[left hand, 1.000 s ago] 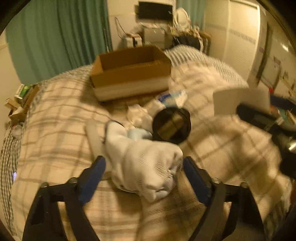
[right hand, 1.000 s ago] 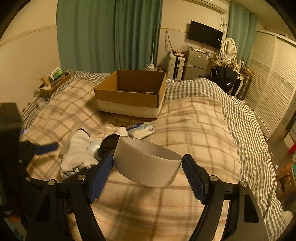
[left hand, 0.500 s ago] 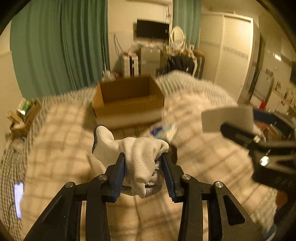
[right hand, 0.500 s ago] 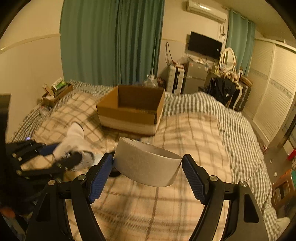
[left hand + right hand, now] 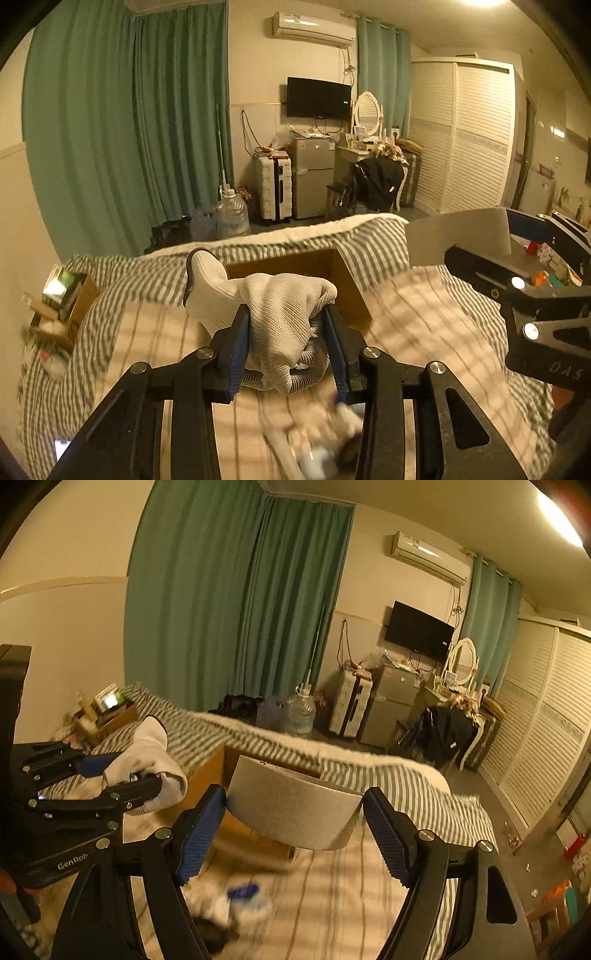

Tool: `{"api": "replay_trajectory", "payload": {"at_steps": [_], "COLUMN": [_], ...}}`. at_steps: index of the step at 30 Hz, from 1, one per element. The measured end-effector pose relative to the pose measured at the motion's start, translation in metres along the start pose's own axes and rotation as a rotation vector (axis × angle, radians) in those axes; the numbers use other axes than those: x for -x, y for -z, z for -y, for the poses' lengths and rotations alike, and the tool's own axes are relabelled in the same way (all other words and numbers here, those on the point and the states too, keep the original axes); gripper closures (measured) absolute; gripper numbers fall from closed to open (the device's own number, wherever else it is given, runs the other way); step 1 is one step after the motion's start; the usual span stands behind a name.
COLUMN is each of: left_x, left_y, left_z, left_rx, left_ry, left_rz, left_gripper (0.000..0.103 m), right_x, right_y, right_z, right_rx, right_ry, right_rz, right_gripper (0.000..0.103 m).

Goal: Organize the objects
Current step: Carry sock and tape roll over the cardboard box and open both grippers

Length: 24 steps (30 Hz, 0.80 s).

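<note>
My left gripper (image 5: pixel 290 347) is shut on a bundle of white socks (image 5: pixel 273 314) and holds it in the air, in front of the open cardboard box (image 5: pixel 343 284). It also shows at the left of the right wrist view (image 5: pixel 147 771). My right gripper (image 5: pixel 295 823) is shut on a wide grey tape roll (image 5: pixel 291 808), held above the bed with the box (image 5: pixel 207 779) partly hidden behind it. The roll shows at the right of the left wrist view (image 5: pixel 458 236).
A plaid and striped bed cover (image 5: pixel 424 332) lies below. Loose white items and a blue-and-white packet (image 5: pixel 243 897) lie blurred on the bed near me. A small box of clutter (image 5: pixel 66 299) sits at the bed's left. A suitcase, fridge and wardrobe stand beyond.
My left gripper closed on the socks and lifted them off the bed. Both grippers rose and moved toward the cardboard box. The right one kept the tape roll.
</note>
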State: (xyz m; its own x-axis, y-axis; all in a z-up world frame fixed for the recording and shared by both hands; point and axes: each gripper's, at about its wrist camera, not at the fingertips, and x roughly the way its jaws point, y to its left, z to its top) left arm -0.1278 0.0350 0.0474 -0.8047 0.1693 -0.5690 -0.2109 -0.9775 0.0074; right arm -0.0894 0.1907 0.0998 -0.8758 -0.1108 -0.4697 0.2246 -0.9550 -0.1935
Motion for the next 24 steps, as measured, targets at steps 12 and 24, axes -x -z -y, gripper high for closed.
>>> {"api": "replay_trajectory", "payload": {"at_steps": [12,24], "left_x": [-0.143,-0.176], "left_y": [-0.024,0.001], "left_z": [-0.031,-0.032], "left_rx": [-0.015,-0.033], "left_ry": [-0.068,-0.049], "left_rz": [-0.106,-0.180], "left_gripper": [0.064,0.049], "right_x": [-0.162,-0.208], "right_y": [-0.024,0.010], "right_z": [0.014,0.015], "right_rx": [-0.049,-0.105], "right_ry": [-0.073,-0.143], "right_rz": [-0.124,-0.186], "right_gripper": [0.027,0.013]}}
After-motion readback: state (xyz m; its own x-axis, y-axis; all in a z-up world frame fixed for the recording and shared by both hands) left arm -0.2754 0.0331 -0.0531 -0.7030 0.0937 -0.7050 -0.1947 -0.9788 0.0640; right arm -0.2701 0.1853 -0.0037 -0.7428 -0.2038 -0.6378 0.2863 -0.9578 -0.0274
